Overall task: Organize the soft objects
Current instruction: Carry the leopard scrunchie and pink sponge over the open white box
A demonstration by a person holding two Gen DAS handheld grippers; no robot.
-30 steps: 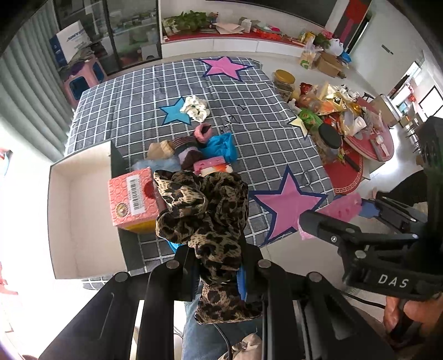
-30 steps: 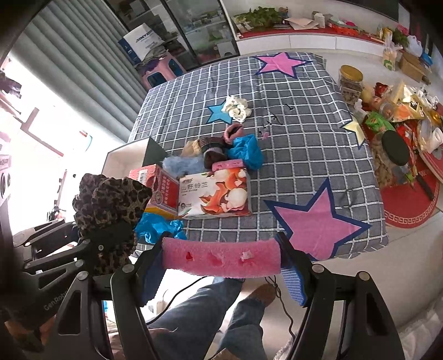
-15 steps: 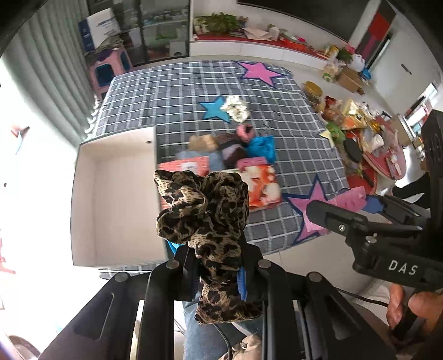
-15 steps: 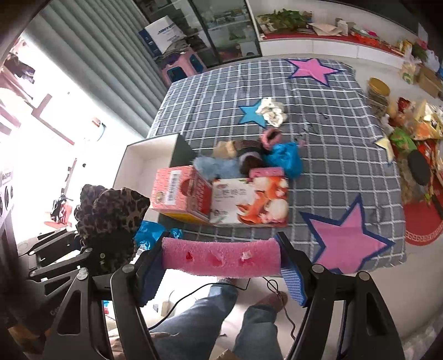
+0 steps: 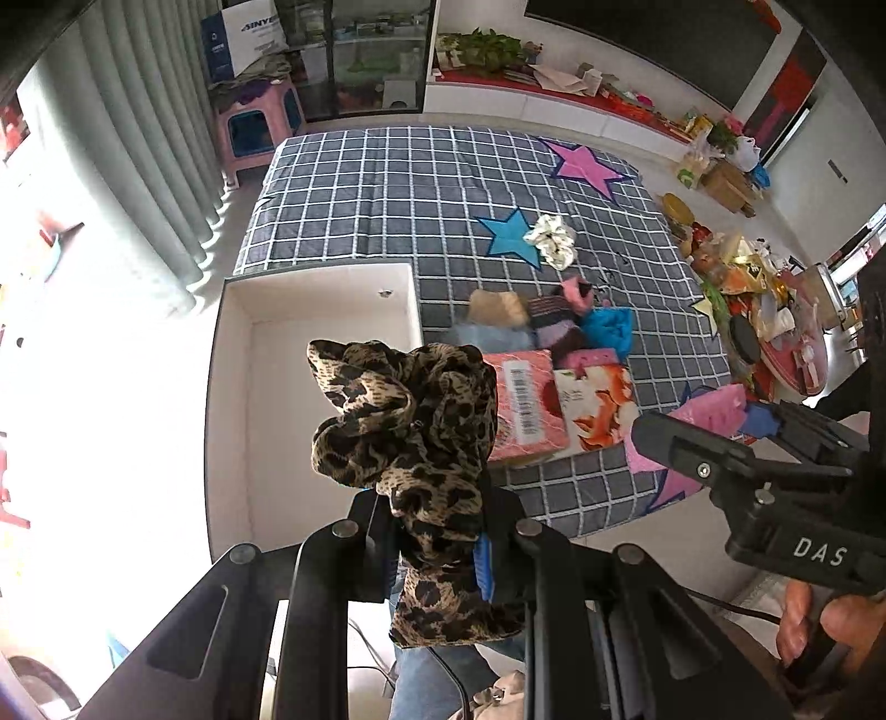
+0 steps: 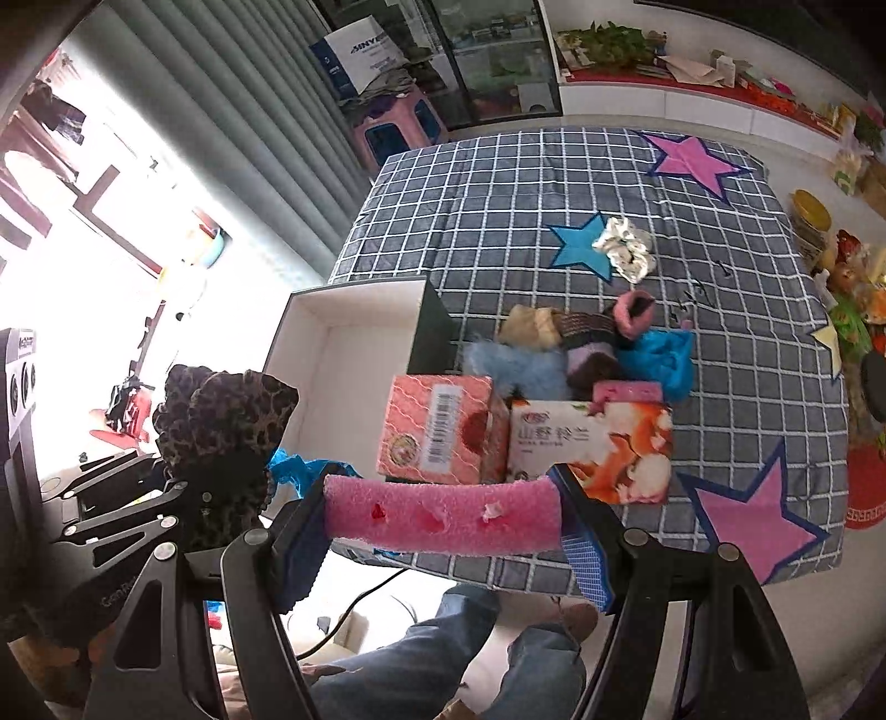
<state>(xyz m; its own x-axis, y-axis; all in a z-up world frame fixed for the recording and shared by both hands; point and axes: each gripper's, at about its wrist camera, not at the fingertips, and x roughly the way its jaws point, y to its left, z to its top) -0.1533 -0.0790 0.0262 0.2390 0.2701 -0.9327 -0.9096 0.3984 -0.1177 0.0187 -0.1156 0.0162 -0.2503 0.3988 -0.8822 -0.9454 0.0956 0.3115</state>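
Leopard-print scrunchie [image 5: 407, 421], bunched, crumpled

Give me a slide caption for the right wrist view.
Right gripper clamps a pink sponge strip above the checked blanket, beside the open white box.

**Bright room, checked cover, cluttered edges**

Lit hard from the window side [image 6: 83, 232], washed almost white there. Hung with pale grey-green pleated curtains [image 5: 160, 127] along that wall. Floored in light tile [image 5: 648, 183]. Filled at the centre by a low surface under a dark checked cover [image 5: 398, 199] sewn with pink and blue stars. Backed by a glass-fronted cabinet [image 5: 360, 55], with a pink plastic stool [image 5: 257, 124] and a white cardboard carton [image 5: 238, 36] beside it. Lined along the far wall by a low white shelf [image 5: 554, 102] with potted greenery [image 5: 482, 47]. Crowded at the right by a round red table [image 5: 792, 360].
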